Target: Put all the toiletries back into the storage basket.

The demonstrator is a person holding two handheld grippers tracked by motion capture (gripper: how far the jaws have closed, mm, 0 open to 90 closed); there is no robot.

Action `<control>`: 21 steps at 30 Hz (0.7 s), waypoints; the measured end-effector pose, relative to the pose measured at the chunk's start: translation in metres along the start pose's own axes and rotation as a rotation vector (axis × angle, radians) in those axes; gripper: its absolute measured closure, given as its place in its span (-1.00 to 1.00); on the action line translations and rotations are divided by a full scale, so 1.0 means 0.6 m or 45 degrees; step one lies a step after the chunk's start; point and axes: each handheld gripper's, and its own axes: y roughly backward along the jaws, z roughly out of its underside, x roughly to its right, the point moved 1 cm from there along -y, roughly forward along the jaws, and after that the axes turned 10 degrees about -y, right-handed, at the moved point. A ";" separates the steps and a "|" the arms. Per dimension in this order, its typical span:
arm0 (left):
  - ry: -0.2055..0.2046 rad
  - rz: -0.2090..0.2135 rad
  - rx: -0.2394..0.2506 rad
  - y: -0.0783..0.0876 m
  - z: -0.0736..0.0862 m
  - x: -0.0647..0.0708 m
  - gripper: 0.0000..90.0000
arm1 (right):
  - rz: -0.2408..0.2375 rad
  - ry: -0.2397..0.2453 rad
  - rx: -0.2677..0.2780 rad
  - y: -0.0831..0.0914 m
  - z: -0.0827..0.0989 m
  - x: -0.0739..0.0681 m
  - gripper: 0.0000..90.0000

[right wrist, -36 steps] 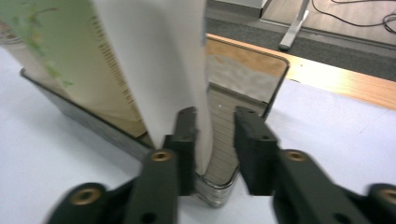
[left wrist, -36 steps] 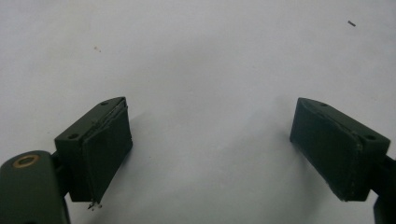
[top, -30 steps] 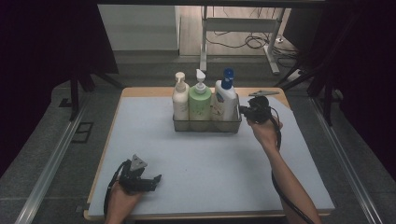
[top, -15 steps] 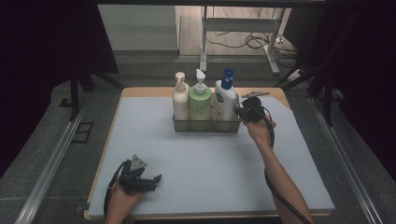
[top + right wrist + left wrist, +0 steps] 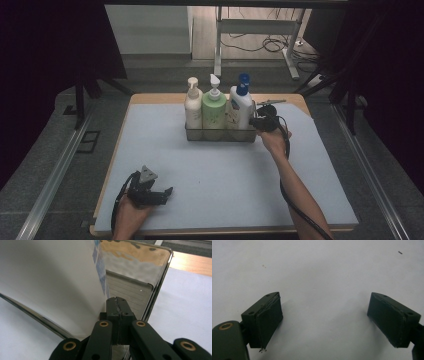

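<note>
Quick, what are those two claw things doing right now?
Left gripper: open, empty, over the mat.
Right gripper: shut, nothing visibly between the jaws, beside the white bottle at the rack.

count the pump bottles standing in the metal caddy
3, side by side in the caddy: cream bottle at left, green bottle in the middle, blue-capped white bottle at right. None looks hidden.

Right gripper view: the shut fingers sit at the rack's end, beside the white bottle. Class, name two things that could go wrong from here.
1. The right gripper, fingers pressed together with nothing between them, sits close against the white bottle; a push might tip it towards the green bottle.
2. The rack has a thin, shiny rim; shut fingers could slide off it or shove the rack across the mat.
</note>
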 end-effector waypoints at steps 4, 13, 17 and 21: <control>0.000 0.001 -0.001 0.000 0.000 0.000 -0.73 | -0.007 -0.009 0.000 -0.001 0.001 -0.001 0.98; 0.000 0.000 -0.001 0.000 0.000 0.000 -0.73 | -0.034 0.012 -0.011 -0.005 -0.001 -0.017 0.98; 0.000 0.000 0.000 0.000 0.000 0.000 -0.73 | -0.046 0.015 -0.022 -0.010 0.002 -0.022 0.98; 0.000 0.000 0.000 0.000 0.000 0.000 -0.73 | -0.053 0.018 -0.024 -0.012 0.003 -0.027 0.98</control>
